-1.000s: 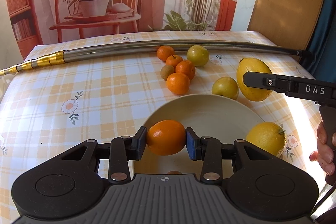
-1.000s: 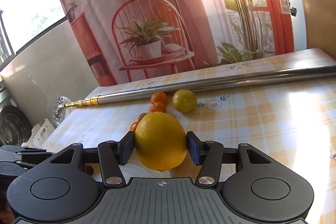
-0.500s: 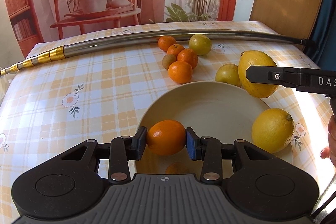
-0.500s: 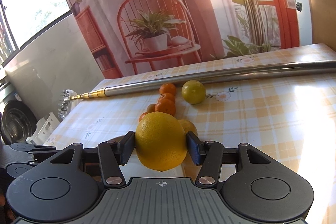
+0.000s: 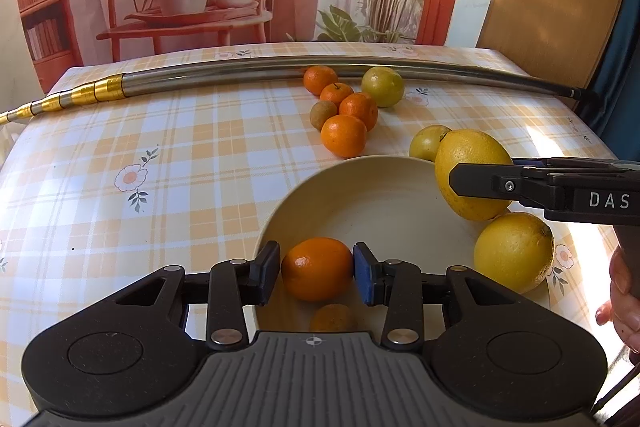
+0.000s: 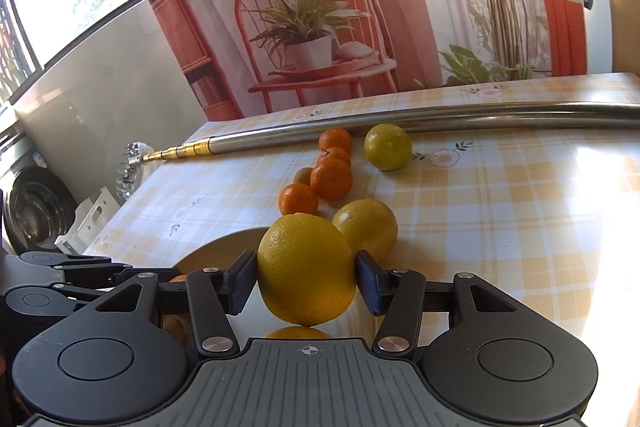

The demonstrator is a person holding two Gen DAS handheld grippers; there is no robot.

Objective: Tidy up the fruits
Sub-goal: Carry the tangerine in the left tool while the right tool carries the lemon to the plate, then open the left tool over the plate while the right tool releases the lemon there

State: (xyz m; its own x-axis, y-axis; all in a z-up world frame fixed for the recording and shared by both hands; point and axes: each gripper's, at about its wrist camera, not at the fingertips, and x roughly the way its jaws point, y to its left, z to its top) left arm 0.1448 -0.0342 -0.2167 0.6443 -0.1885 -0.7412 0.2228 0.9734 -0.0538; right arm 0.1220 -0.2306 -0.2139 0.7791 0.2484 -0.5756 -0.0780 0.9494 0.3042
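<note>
A long metal pole [image 5: 256, 75] lies across the far side of the checked tablecloth [image 5: 160, 155], its gold end off to the left; nearer the middle, a cluster of small tangerines [image 5: 344, 135] sits with a brownish little fruit [image 5: 322, 111] tucked against them and a green-yellow lime [image 5: 383, 86] just beside, close to the pole; below that stands the cream bowl [image 5: 372, 195]. The left gripper [image 5: 316, 273] is clenched on an orange [image 5: 317, 268], holding it over the near part of the bowl, with a faint orange reflection on the bowl's glaze under it; a pale yellow fruit [image 5: 426, 143] rests on the cloth just beyond the bowl's far rim. Further right, the right gripper [image 6: 306, 283] grasps a big lemon [image 6: 306, 273] between its jaws, at the bowl's right rim; another lemon [image 5: 514, 251] lies at the bowl's right edge, just below it; a hand [image 5: 622, 291] shows at the far right.
</note>
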